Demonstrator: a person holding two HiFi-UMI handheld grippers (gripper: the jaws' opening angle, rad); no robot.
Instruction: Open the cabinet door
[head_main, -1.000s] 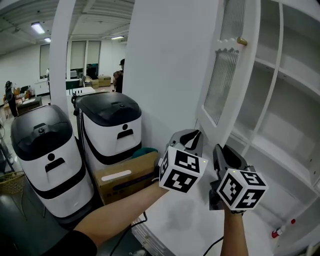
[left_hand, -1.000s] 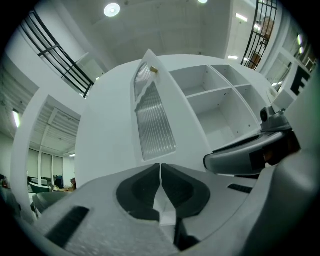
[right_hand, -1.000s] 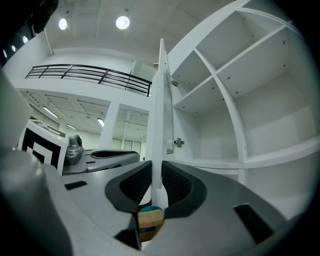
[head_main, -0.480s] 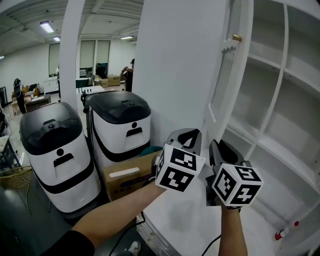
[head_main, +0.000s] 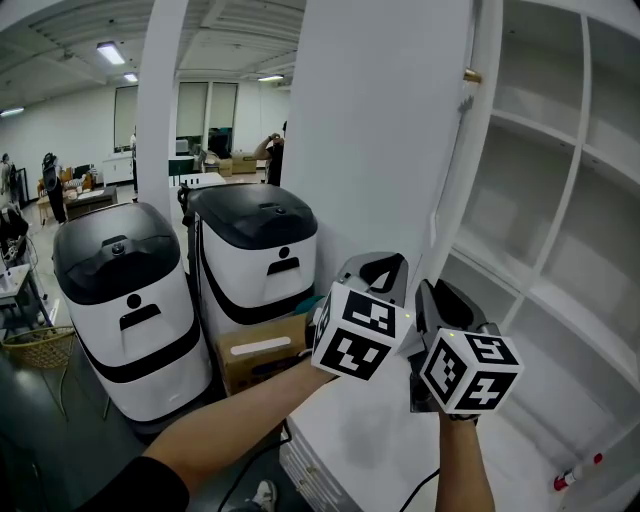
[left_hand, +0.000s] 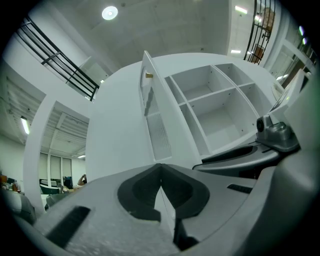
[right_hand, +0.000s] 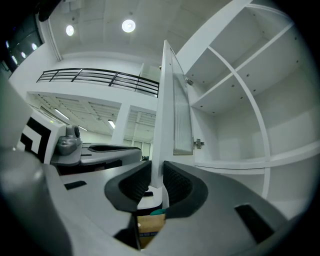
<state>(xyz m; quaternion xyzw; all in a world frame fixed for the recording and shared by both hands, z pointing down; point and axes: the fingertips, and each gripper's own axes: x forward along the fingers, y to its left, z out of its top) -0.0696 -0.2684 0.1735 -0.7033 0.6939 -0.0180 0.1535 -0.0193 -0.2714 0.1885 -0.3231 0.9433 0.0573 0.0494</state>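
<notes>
Pulling any wider could strain the hinge (right_hand: 199, 144), I judge, since the cabinet door (right_hand: 160, 110) already stands well open, edge-on to you, with the shelves (head_main: 540, 130) bared. Your right gripper (right_hand: 156, 175) has its jaws pinched on the door's thin edge, a hold that could slip if you twist. Your left gripper (left_hand: 161, 172), jaws together on nothing, hangs close beside and could get bumped.

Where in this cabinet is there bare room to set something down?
The shelves behind the open cabinet door are bare. The bottom board is bare too, except a marker at its right. To the left, bins and a box crowd the floor.
</notes>
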